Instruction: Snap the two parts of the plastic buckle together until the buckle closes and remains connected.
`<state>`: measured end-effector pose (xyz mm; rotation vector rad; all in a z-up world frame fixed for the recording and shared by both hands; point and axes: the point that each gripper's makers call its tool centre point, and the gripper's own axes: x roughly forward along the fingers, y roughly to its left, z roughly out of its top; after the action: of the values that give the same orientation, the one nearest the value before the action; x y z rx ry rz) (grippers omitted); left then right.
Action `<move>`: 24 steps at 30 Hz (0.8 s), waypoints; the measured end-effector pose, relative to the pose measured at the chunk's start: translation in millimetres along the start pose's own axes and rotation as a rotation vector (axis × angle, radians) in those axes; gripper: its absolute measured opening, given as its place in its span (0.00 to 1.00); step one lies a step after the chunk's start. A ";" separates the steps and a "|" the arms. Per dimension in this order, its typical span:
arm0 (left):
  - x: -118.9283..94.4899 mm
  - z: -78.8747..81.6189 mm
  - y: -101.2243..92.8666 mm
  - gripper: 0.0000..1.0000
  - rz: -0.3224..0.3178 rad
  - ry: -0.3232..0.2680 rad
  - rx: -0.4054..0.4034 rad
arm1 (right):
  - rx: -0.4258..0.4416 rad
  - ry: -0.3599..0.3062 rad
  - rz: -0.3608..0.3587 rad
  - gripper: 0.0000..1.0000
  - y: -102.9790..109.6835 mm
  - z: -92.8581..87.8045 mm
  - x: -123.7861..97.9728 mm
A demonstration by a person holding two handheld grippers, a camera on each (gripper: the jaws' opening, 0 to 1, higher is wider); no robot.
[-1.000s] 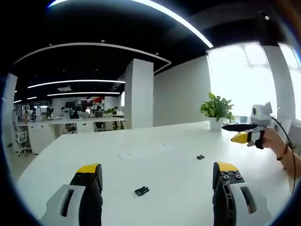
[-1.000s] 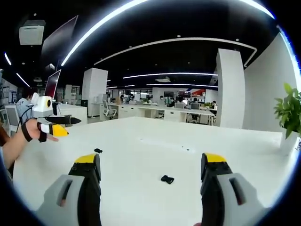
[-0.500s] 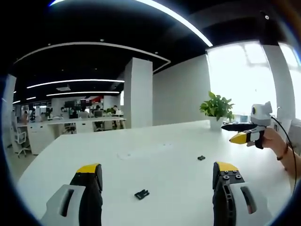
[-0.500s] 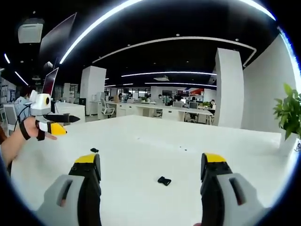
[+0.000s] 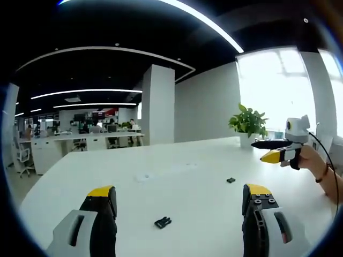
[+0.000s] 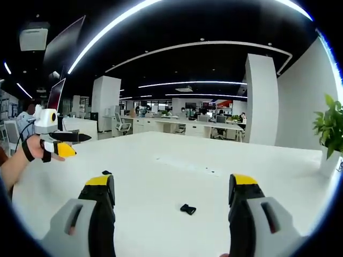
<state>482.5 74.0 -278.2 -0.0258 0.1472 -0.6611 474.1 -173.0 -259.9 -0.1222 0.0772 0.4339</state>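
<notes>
Two small black buckle parts lie apart on the white table. In the left gripper view one part sits between my left gripper's open jaws, and the other part lies farther off to the right. In the right gripper view one part lies between my right gripper's open jaws, and the other is farther left. Both grippers hover above the table and hold nothing. The right gripper appears at the right of the left gripper view, the left gripper at the left of the right gripper view.
A potted plant stands at the table's far edge near the window. White columns, desks and chairs fill the office behind. A person's hand holds the left gripper.
Both cameras have shifted slightly; the near buckle parts sit a little lower in each view. Neither part has moved on the table, and both grippers stay open.
</notes>
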 end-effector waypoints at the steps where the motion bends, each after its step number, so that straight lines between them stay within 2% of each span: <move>1: 0.7 0.2 -0.4 1.00 -0.002 0.003 0.002 | -0.001 0.003 0.000 0.89 -0.4 -0.2 0.6; 16: 10.6 2.5 -0.7 1.00 -0.007 0.012 0.007 | 0.018 -0.015 -0.002 0.88 -6.1 5.5 8.4; 19: 12.1 3.9 -0.5 1.00 -0.008 0.010 0.001 | 0.007 0.005 -0.002 0.88 -8.6 3.5 11.4; 24: 14.8 2.7 -0.7 1.00 -0.009 0.011 -0.002 | 0.010 -0.004 -0.001 0.88 -10.0 6.4 14.5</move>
<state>494.0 64.4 -277.3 -0.0247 0.1585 -0.6706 491.7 -175.2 -254.0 -0.1121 0.0755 0.4326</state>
